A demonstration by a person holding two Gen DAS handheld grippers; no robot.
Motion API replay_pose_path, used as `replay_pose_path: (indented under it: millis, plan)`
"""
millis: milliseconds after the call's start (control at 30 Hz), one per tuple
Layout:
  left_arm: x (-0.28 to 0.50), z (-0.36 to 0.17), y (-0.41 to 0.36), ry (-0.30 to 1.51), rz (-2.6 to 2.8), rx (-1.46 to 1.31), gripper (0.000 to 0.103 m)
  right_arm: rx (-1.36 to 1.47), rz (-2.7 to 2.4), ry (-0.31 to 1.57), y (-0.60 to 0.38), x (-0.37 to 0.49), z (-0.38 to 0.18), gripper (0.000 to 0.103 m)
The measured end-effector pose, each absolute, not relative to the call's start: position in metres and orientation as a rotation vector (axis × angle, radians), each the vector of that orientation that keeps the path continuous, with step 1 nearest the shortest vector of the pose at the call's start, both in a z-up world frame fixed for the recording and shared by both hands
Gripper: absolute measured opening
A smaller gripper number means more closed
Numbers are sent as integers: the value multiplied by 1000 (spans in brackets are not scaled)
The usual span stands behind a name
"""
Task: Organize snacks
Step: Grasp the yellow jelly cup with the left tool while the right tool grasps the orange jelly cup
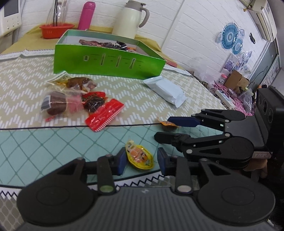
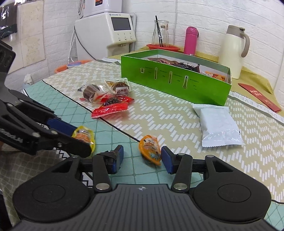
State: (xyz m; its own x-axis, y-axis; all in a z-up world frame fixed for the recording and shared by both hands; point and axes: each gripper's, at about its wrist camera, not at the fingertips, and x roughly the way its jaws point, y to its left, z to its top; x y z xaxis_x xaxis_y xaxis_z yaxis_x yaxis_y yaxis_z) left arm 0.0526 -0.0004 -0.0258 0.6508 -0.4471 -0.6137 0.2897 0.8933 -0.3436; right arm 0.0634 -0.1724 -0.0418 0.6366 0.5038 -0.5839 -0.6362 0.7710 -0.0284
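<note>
A green box [image 1: 110,61] [image 2: 177,83] holding several snacks stands at the back of the table. My left gripper [image 1: 141,160] [image 2: 78,137] is open around a yellow snack cup [image 1: 139,156] [image 2: 84,136] lying on the teal cloth. My right gripper [image 2: 142,158] [image 1: 163,128] is open around an orange snack cup [image 2: 150,150] [image 1: 167,125], whose right side touches the right pad. A pile of wrapped snacks [image 1: 74,99] [image 2: 110,96] and a white packet [image 1: 166,90] [image 2: 218,124] lie on the chevron mat.
A cream jug [image 1: 131,19] [image 2: 234,51], pink bottle [image 1: 87,15] [image 2: 190,40] and red basket [image 1: 56,30] [image 2: 163,47] stand behind the box. A white appliance [image 2: 110,30] stands at the back left. Clutter [image 1: 234,88] lies off the table's right.
</note>
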Motion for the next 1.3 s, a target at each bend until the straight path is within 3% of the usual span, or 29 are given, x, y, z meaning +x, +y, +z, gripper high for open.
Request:
replay_pose_path:
  millis: [133, 167, 233, 300, 400, 467, 733, 1000, 1300]
  plan:
    - [51, -26, -1, 749, -426, -211, 31, -248, 655, 581, -170, 65, -41, 56]
    - [51, -26, -2, 748, -426, -204, 25, -249, 654, 579, -170, 65, -41, 53]
    - [52, -27, -3, 743, -427, -187, 24, -259, 649, 573, -169, 63, -42, 50]
    - [53, -27, -5, 739, -419, -176, 17, -262, 644, 563, -169, 61, -42, 49]
    - [55, -29, -3, 729, -405, -199, 17, -266, 627, 556, -167, 59, -42, 45]
    - [57, -25, 1, 726, -418, -240, 17, -270, 620, 542, -167, 57, -39, 35]
    - [80, 33, 3, 578, -455, -233, 17, -209, 590, 413, -181, 66, 10, 34]
    - [152, 76, 3, 486, -364, -219, 17, -115, 505, 291, -186, 118, 51, 34]
    - [240, 60, 19, 554, -277, -316, 17, 22, 427, 369, -186, 192, 37, 34]
